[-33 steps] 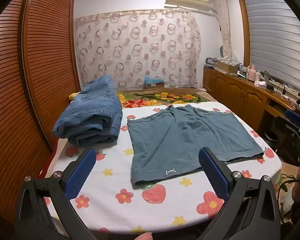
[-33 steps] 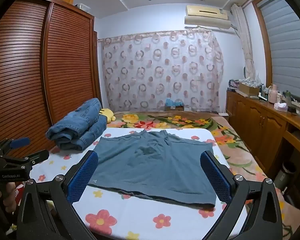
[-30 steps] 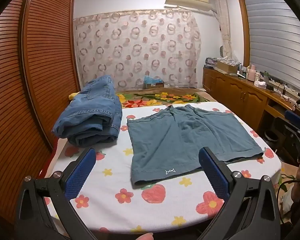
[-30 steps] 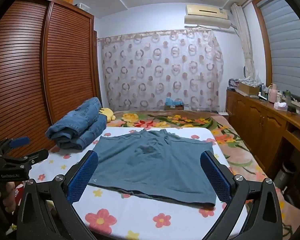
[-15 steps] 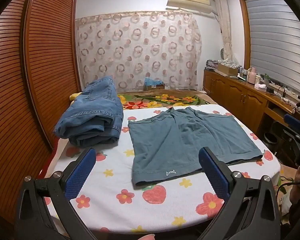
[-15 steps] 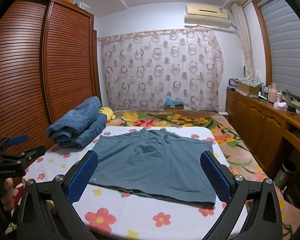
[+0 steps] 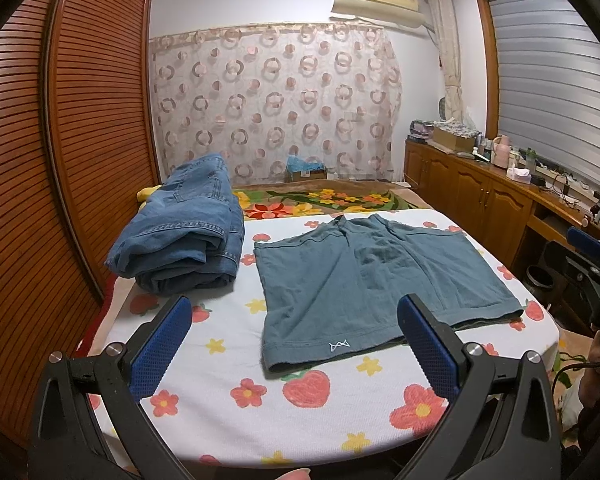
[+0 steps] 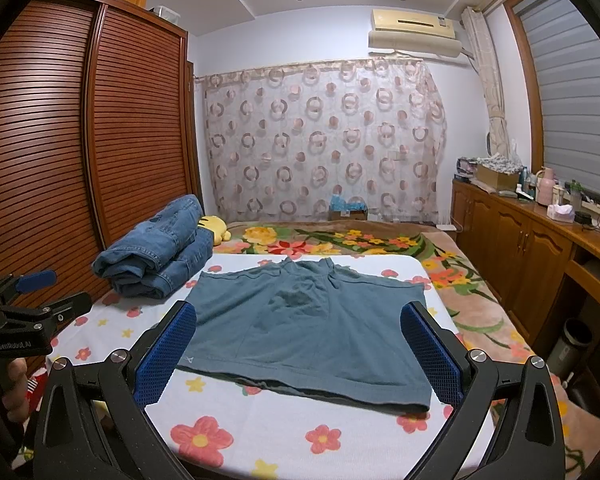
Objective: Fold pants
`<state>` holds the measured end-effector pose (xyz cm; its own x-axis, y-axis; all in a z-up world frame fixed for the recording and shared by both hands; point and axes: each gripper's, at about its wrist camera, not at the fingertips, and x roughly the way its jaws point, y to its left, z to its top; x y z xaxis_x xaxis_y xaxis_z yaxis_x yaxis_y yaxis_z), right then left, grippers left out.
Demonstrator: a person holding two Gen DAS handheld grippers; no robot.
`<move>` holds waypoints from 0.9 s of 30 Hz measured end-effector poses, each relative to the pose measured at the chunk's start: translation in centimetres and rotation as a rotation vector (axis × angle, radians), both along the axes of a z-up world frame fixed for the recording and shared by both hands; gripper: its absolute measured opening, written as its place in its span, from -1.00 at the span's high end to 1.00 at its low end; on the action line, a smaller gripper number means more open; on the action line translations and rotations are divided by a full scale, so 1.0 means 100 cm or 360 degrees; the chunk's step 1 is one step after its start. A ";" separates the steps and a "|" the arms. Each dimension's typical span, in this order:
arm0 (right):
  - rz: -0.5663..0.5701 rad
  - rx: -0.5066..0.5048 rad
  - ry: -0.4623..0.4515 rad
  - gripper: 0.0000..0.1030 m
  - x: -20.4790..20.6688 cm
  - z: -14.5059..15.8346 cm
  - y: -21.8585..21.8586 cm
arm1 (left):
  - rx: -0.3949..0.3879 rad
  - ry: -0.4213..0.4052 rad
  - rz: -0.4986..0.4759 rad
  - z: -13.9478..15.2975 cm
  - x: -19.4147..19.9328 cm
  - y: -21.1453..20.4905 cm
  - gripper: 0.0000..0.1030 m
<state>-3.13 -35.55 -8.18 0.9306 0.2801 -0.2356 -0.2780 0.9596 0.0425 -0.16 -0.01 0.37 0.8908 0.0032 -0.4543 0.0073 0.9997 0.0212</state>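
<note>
A pair of teal-grey shorts (image 7: 376, 276) lies spread flat on the flower-print table (image 7: 228, 368), hems toward me. It also shows in the right wrist view (image 8: 304, 328). My left gripper (image 7: 296, 344) is open and empty, held above the table's near edge, short of the left hem. My right gripper (image 8: 300, 344) is open and empty, held above the near edge in front of the shorts. Each gripper shows at the edge of the other's view: the right one (image 7: 592, 256) and the left one (image 8: 32, 300).
A stack of folded blue jeans (image 7: 180, 236) sits at the table's far left, also in the right wrist view (image 8: 156, 256). A slatted wooden wardrobe (image 7: 60, 160) stands on the left. Wooden cabinets (image 8: 532, 248) line the right wall. A floral bedspread (image 8: 340, 240) lies beyond the table.
Both grippers have drifted slightly with small view shifts. The shorts and jeans have not moved. Both grippers stay open.
</note>
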 end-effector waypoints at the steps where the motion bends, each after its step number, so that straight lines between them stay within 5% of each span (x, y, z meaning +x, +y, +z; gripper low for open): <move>1: 0.0000 0.0000 0.0000 -0.98 0.000 0.000 0.000 | 0.0000 0.0000 -0.0001 0.001 0.000 0.000 -0.99; 27: 0.0000 0.0001 0.0000 -0.98 0.000 0.000 0.000 | -0.0005 -0.0002 0.0000 0.003 -0.003 -0.001 -0.99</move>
